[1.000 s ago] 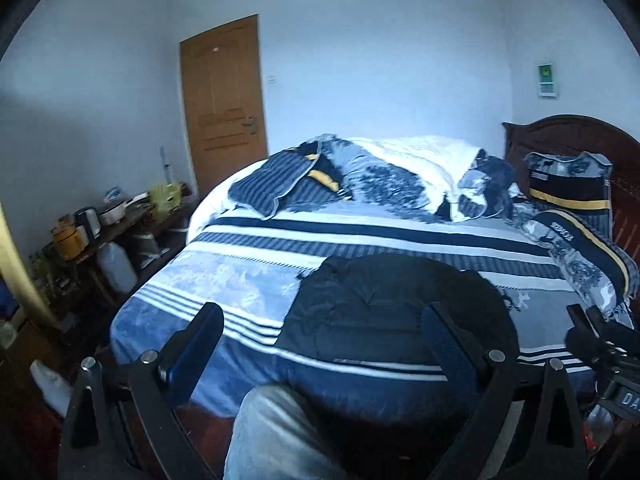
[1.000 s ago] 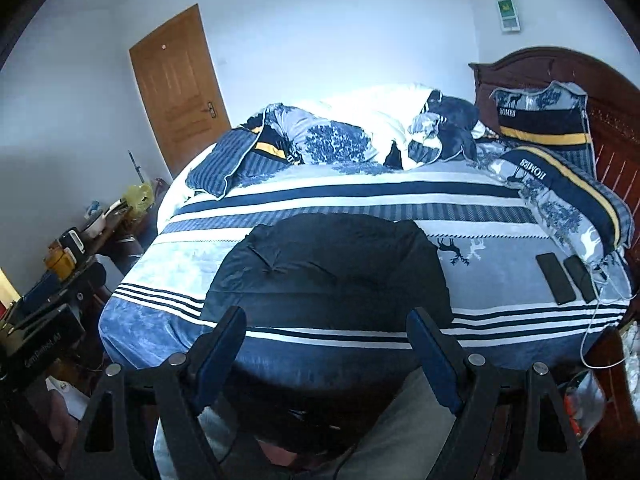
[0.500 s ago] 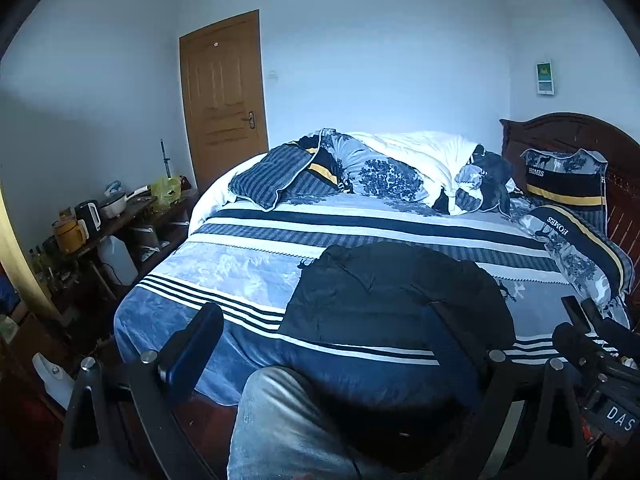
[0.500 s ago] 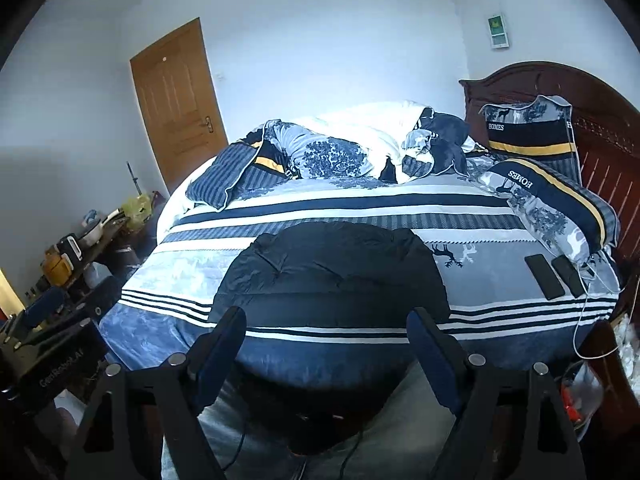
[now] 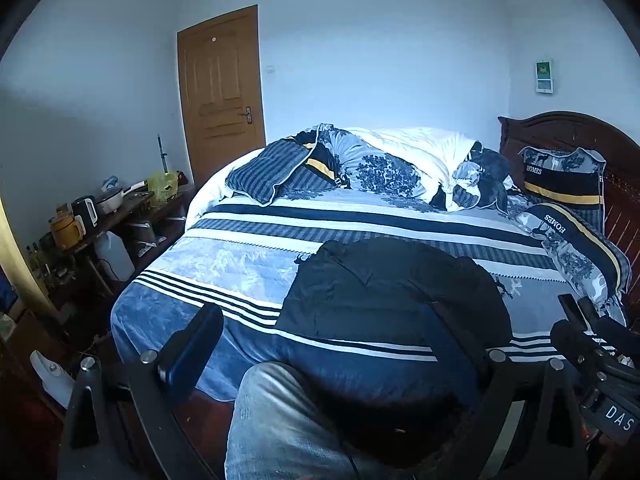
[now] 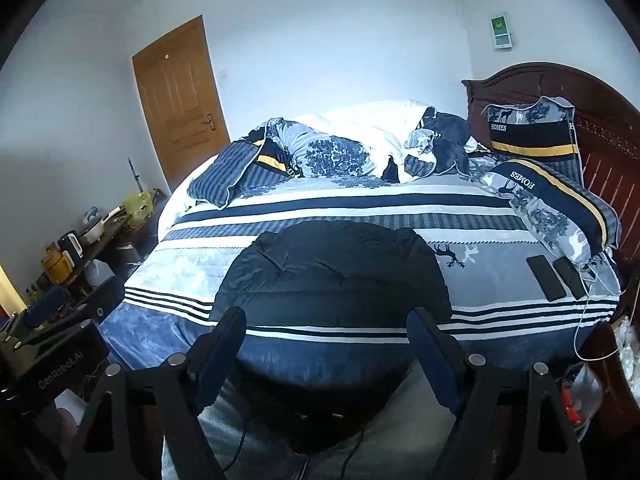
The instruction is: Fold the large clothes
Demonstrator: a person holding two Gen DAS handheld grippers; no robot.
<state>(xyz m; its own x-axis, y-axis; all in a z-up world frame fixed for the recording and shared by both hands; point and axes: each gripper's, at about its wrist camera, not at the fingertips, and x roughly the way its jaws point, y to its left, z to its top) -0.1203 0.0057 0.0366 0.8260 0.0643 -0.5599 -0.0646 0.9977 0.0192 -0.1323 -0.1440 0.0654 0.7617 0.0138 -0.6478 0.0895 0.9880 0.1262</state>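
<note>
Lying folded on the striped bed (image 6: 360,204), black jacket (image 6: 336,268), two phones (image 6: 556,278) beside — left tongs (image 5: 320,344), right tongs (image 6: 328,344) apart, empty

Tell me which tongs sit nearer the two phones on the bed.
Right. The right tongs face the bed with the phones off to their right; the left tongs sit farther left.

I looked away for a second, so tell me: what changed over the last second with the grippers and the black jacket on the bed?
Both grippers pulled back and up from the bed: the left gripper and right gripper now see more floor and the person's legs. Nothing was grasped or released; both stay open. The black jacket lies folded as before, and the two phones have not moved.
</note>
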